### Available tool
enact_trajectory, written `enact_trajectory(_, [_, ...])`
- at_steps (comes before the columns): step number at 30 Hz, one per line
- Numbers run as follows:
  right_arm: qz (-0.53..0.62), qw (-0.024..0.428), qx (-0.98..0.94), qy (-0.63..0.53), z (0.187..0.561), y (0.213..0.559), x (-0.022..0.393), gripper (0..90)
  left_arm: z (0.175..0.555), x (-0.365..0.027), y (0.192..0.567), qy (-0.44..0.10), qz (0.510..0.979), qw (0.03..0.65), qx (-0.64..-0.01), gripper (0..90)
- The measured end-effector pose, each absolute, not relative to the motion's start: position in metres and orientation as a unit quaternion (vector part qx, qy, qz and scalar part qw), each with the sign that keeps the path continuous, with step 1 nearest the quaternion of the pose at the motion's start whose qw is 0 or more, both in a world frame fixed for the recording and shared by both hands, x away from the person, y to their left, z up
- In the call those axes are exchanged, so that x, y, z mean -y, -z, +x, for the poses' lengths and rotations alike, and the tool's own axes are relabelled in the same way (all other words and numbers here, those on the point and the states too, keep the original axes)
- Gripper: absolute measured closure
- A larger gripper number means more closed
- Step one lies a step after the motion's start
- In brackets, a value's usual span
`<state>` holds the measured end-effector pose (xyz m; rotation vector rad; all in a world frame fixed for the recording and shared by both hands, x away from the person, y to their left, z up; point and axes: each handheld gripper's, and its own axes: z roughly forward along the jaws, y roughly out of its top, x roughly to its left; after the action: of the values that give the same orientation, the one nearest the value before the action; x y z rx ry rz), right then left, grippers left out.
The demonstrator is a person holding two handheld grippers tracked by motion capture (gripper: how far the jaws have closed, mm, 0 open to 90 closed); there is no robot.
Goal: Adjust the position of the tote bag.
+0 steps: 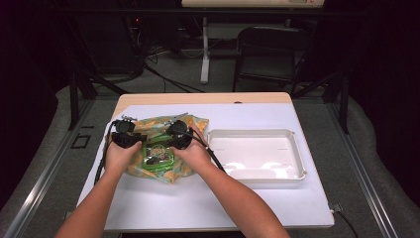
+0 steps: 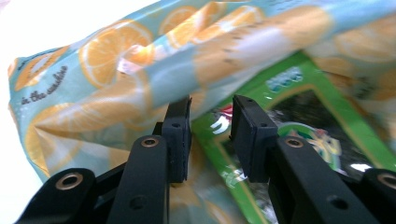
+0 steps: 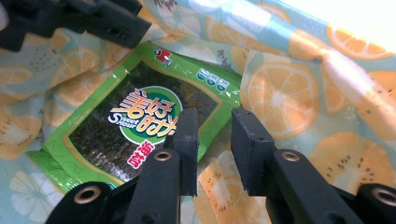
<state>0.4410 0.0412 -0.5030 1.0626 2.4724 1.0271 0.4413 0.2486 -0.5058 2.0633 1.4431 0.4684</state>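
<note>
Where carpet surrounds it, a white table (image 1: 277,208) bears a tray (image 1: 297,148).

Your left gripper (image 1: 130,130) and right gripper (image 1: 179,131) sit close together over the orange-print bag (image 1: 195,122), jaws parted, with the green snack packet (image 1: 158,153) lying between them. Just right of your right gripper, the white tray (image 1: 298,153) walls off that side. Ahead of both tools there's bare table (image 1: 247,111); left of your left gripper, a narrow strip before the edge.
</note>
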Motion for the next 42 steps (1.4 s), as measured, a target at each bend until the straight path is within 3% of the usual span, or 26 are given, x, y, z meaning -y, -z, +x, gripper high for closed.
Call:
enact_trajectory(6, [0.36,0.14,-0.841,-0.379,0.439,0.491,-0.039,75.6,0.439,-0.251,0.501,-0.21,0.77,0.292,-0.528,71.1])
enact_trajectory(14, [0.359,0.167,-0.83,-0.392,0.442,0.475,-0.026,76.4,0.443,-0.256,0.5,-0.211,0.764,0.296,-0.533,71.4])
enact_trajectory(27, [0.427,0.165,-0.82,-0.344,0.481,0.503,-0.01,77.5,0.472,-0.266,0.522,-0.189,0.738,0.296,-0.576,74.6])
enact_trajectory(42, [0.448,0.171,-0.819,-0.314,0.493,0.517,-0.009,81.5,0.482,-0.273,0.538,-0.172,0.736,0.266,-0.598,75.0])
